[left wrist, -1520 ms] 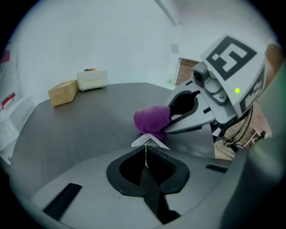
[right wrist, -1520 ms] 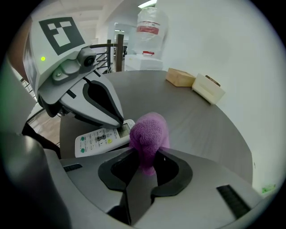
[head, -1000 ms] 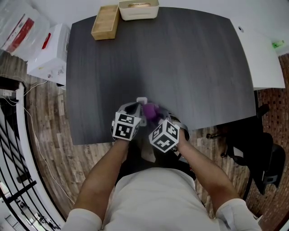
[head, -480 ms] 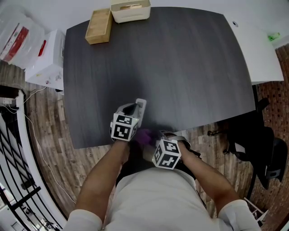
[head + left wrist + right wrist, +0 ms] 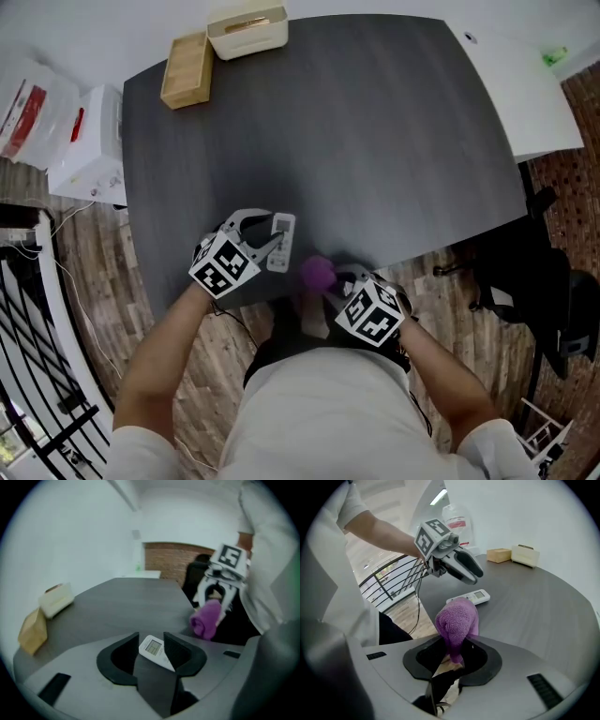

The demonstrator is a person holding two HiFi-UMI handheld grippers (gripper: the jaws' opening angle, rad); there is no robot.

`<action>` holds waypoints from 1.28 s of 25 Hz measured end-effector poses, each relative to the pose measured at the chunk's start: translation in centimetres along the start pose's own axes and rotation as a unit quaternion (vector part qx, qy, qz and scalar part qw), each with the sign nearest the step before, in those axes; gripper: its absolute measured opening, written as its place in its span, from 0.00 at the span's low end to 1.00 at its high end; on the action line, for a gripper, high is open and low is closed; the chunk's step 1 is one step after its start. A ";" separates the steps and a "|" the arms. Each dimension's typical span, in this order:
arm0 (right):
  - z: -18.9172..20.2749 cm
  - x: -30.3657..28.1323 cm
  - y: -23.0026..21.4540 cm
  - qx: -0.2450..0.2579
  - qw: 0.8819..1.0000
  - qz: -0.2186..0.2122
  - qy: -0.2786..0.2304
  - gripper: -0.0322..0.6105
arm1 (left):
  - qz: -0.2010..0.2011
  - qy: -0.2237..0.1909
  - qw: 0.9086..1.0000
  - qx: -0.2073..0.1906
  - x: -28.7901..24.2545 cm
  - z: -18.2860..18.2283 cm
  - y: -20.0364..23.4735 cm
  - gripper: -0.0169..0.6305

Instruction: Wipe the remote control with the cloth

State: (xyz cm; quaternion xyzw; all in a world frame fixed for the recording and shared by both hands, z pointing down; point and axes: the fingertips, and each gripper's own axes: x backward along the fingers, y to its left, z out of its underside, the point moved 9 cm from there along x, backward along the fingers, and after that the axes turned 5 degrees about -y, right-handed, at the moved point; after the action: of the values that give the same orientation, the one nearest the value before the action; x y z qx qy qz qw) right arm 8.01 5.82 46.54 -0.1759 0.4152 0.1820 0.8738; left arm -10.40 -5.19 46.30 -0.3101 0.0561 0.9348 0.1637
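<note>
Bright, even light (fisheye-warped edges)

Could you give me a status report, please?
Left gripper just opened, empty. Right gripper shut on purple cloth. Remote control flat on table, nothing blocking.

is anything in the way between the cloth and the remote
Nothing lies on the table between them: bare table runs from the cloth, shut in the right gripper, to the remote. Only the left gripper hangs close over the remote, its jaws just opening, gripping nothing; it may crowd a wipe from above.
</note>
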 end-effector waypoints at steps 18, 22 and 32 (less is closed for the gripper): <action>2.3 1.9 -0.2 -0.045 0.998 0.038 -0.003 0.21 | 0.337 0.280 0.658 -0.613 -6.5 1.2 -3.4 0.62; 2.2 1.9 -0.8 -0.051 0.998 0.044 -0.002 0.21 | 0.305 0.298 0.720 -0.548 -6.2 1.2 -2.9 0.58; -0.4 0.1 -5.7 -0.054 0.992 0.116 0.010 0.21 | 0.074 0.334 0.926 -0.159 -3.7 2.8 -1.7 0.50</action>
State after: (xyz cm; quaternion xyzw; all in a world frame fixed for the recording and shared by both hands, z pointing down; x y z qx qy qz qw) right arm 10.45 0.65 47.07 -0.1749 0.4316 0.3024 0.8317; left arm -8.60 -3.97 50.73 -0.6213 -0.0188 0.7832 0.0147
